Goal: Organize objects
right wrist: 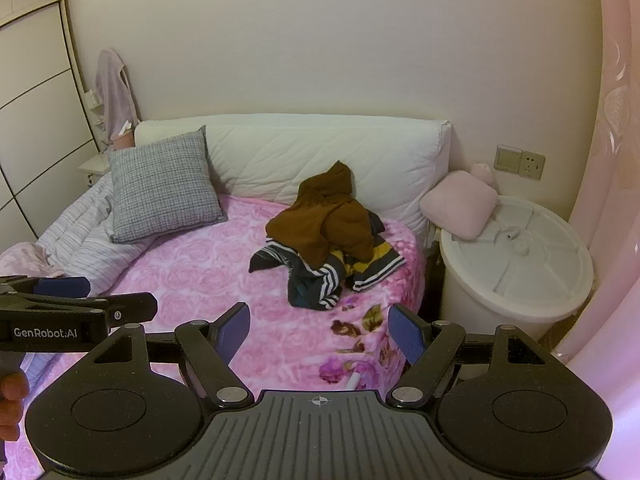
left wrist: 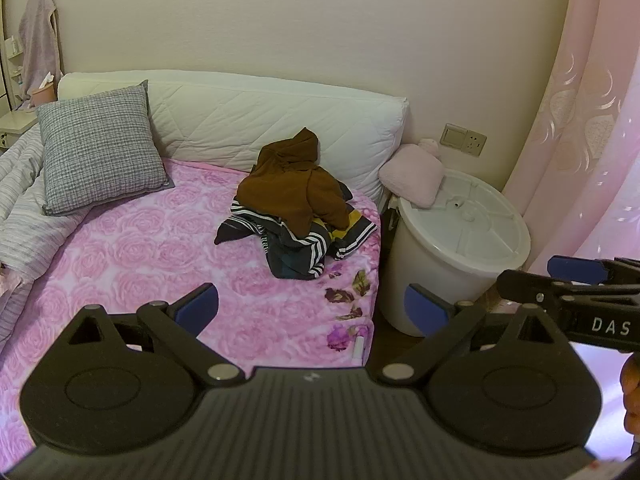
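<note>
A crumpled brown hooded garment point(left wrist: 294, 184) point(right wrist: 328, 220) lies on top of a dark striped garment point(left wrist: 308, 244) point(right wrist: 320, 280), both heaped near the right side of a bed with a pink rose blanket point(left wrist: 160, 248) point(right wrist: 208, 264). My left gripper point(left wrist: 310, 308) hovers over the bed's near end, open, nothing between its blue pads. My right gripper point(right wrist: 318, 330) is also open and empty, well short of the heap. Each gripper shows at the edge of the other's view.
A grey checked cushion point(left wrist: 100, 148) point(right wrist: 160, 188) leans on a white quilted headboard point(left wrist: 280, 116) point(right wrist: 320, 156). A striped duvet point(left wrist: 20, 200) lies at the left. Right of the bed stands a white lidded bin point(left wrist: 452, 240) point(right wrist: 516, 264) with a pink cushion point(left wrist: 412, 176) point(right wrist: 460, 204) on it. Pink curtain at right.
</note>
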A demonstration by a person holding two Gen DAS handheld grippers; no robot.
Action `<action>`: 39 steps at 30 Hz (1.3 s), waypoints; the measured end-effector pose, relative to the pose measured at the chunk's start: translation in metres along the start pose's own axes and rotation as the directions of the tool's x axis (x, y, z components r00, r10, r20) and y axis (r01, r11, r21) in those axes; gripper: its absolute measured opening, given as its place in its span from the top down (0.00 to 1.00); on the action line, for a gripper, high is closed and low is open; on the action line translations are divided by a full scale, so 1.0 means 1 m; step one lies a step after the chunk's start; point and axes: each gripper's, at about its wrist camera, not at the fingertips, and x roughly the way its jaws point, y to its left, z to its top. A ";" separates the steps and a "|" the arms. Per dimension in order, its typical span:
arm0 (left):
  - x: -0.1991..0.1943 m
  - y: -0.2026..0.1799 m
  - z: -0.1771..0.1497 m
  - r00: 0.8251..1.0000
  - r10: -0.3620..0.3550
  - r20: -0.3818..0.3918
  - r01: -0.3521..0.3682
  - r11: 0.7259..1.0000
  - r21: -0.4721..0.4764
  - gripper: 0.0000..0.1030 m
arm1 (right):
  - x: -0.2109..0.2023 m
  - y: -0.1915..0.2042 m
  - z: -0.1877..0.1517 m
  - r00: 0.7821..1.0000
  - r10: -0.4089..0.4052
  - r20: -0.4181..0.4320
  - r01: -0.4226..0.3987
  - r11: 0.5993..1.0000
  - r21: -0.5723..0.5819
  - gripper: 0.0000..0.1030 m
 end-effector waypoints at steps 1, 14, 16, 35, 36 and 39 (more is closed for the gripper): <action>0.000 0.000 0.000 1.000 -0.001 0.000 0.001 1.000 0.000 0.05 | 0.001 0.000 0.000 1.000 0.000 0.000 0.000 1.000 0.001 0.29; 0.009 0.001 0.006 1.000 -0.005 -0.007 0.005 1.000 0.008 0.05 | 0.006 -0.004 0.000 1.000 -0.011 -0.005 0.011 1.000 0.004 0.29; 0.010 0.001 0.007 1.000 -0.005 -0.010 0.005 1.000 0.007 0.05 | 0.008 -0.004 0.000 1.000 -0.012 -0.007 0.012 1.000 0.005 0.29; 0.021 0.006 0.012 1.000 0.004 -0.027 -0.004 1.000 -0.010 0.05 | 0.021 -0.007 0.003 1.000 -0.001 -0.030 0.001 1.000 0.005 0.29; 0.021 0.007 0.012 1.000 0.004 -0.028 -0.004 1.000 -0.011 0.05 | 0.021 -0.007 0.003 1.000 -0.001 -0.030 0.001 1.000 0.004 0.29; 0.021 0.008 0.012 1.000 0.003 -0.027 -0.003 1.000 -0.013 0.05 | 0.022 -0.007 0.003 1.000 -0.002 -0.030 0.002 1.000 0.003 0.29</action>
